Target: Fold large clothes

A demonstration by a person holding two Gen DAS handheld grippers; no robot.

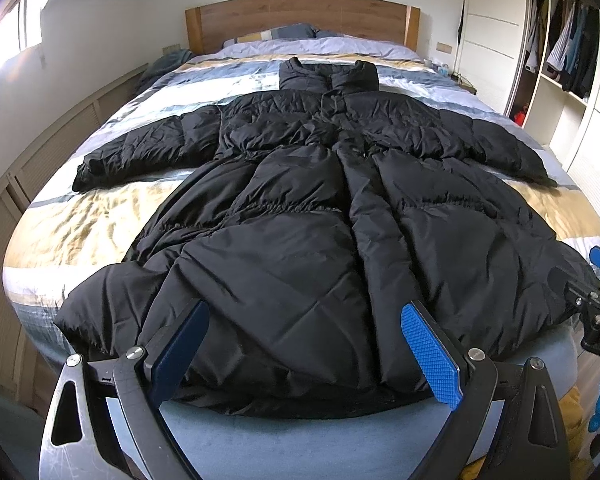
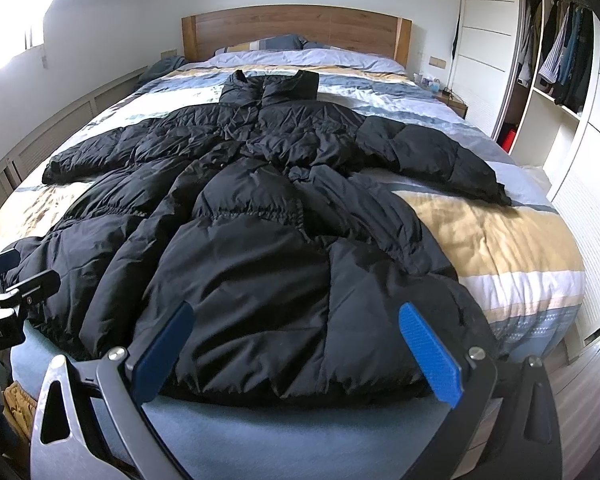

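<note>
One black puffer coat (image 1: 300, 208) lengthwise on bed (image 1: 100, 216), collar toward headboard (image 1: 300, 20); both grippers' fingers (image 1: 432, 356) spread, empty.

A puffer coat (image 1: 300, 208) lies spread flat on the bed (image 1: 80, 216), collar toward the headboard (image 1: 300, 20), hem at the foot edge nearest the two grippers. Its sleeves reach out to either side — one toward the window wall on the left, one toward the wardrobe (image 1: 560, 52) on the right. Pillows (image 1: 284, 34) sit behind the collar, against the headboard. The left gripper (image 1: 306, 354) hovers before the hem's left half, the right gripper (image 2: 296, 352) before its right half — both with jaws spread, neither touching the coat.
</note>
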